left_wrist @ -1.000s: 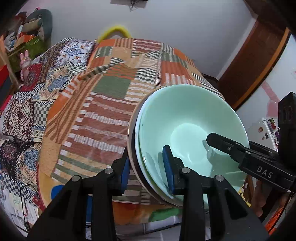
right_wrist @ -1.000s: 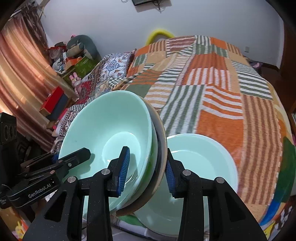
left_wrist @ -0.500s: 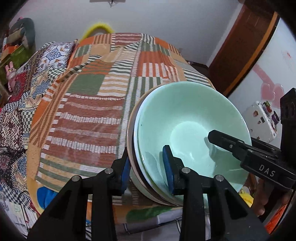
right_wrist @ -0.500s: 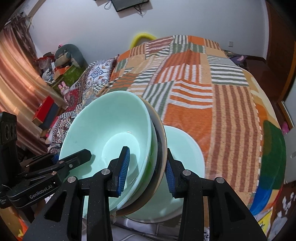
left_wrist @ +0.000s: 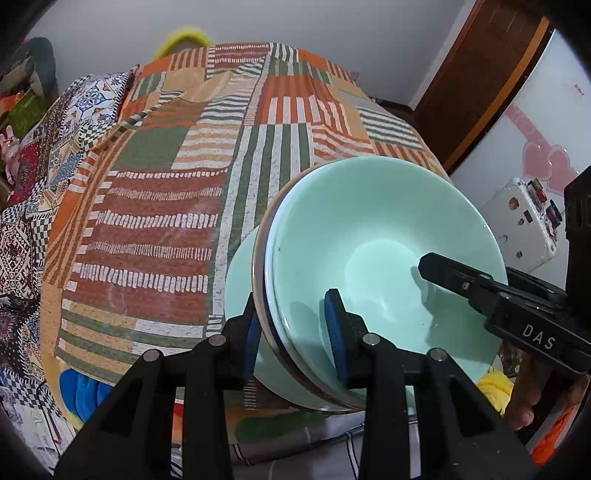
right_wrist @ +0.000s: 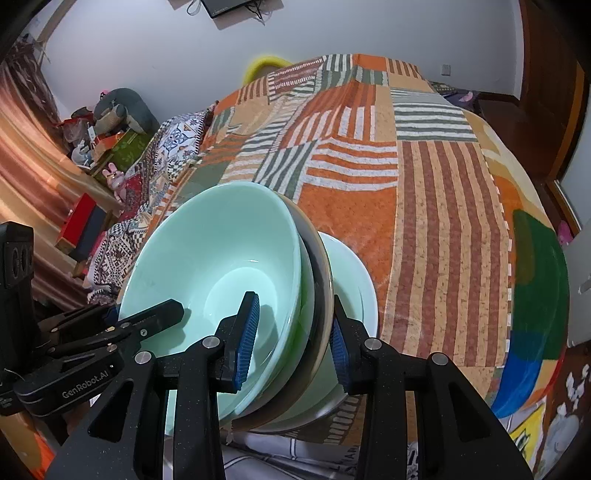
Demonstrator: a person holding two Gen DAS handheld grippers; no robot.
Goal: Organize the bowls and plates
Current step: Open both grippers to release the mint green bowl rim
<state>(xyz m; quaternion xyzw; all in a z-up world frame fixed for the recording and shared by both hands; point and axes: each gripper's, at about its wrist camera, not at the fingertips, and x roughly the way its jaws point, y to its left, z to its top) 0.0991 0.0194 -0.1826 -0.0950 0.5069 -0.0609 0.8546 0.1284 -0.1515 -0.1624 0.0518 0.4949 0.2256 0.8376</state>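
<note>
Mint bowl stack (left_wrist: 369, 236) hides lower bowl (right_wrist: 354, 273).

Ahead of the gripper spreads a bed under a striped patchwork blanket (right_wrist: 424, 192). Beyond it rises a plain grey wall (right_wrist: 332, 29); to the right stands a dark wooden door (left_wrist: 480, 85), to the left an orange curtain (right_wrist: 22, 155).

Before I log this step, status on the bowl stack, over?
Left tongs and right tongs both clamped on stack's rim. Stack over light green bowl on bed. Nothing blocking.
</note>
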